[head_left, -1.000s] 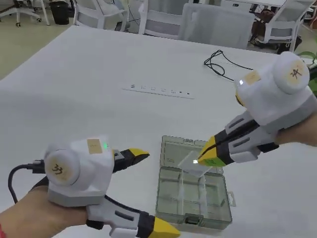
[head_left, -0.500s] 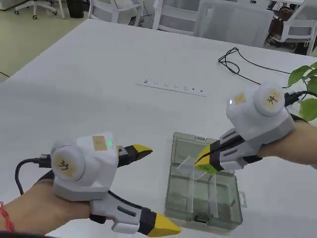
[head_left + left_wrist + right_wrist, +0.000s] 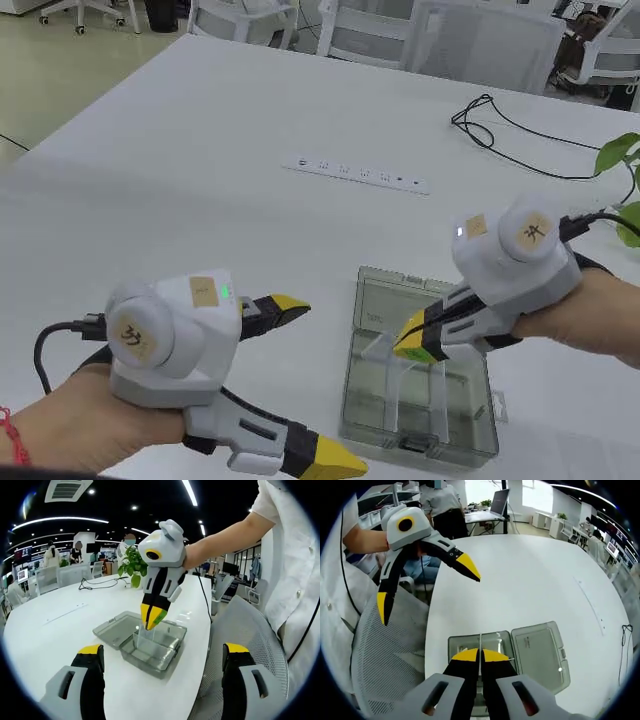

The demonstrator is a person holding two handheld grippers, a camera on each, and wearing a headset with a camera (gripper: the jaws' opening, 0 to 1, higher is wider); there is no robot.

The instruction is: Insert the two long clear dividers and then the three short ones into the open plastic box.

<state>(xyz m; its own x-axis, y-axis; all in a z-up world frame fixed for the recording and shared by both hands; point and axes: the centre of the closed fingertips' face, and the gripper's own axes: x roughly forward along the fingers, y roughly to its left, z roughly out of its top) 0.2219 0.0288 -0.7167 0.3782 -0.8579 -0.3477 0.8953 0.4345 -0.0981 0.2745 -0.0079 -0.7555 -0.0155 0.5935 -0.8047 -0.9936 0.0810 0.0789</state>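
The right gripper (image 3: 480, 656) is squeezing shut on a thin clear divider (image 3: 480, 641). In the right gripper view the divider is showing edge-on as a thin line between the two yellow tips. It is standing up and reaching down into the box (image 3: 349, 395). I cannot tell if it is a long one or a short one.

The box is sitting on the white table (image 3: 200, 150), in the lower right of the head view. It is open, and its lid (image 3: 385, 290) is lying flat on the table behind it, on the upper side. Other clear dividers (image 3: 436, 385) are standing inside the box, running from front to back.

The left gripper (image 3: 312, 385) is hovering in the lower left of the head view, just beside the box and not touching it. Its jaws are spread wide apart and are holding nothing. In the left gripper view the box is sitting between its two yellow tips, farther off.

Farther up the table, near the middle of the head view, a white power strip (image 3: 355, 175) is lying flat. A black cable (image 3: 500, 120) is curling in the upper right. Green plant leaves (image 3: 622, 155) are peeking in at the right edge. White chairs (image 3: 350, 25) are standing along the top.
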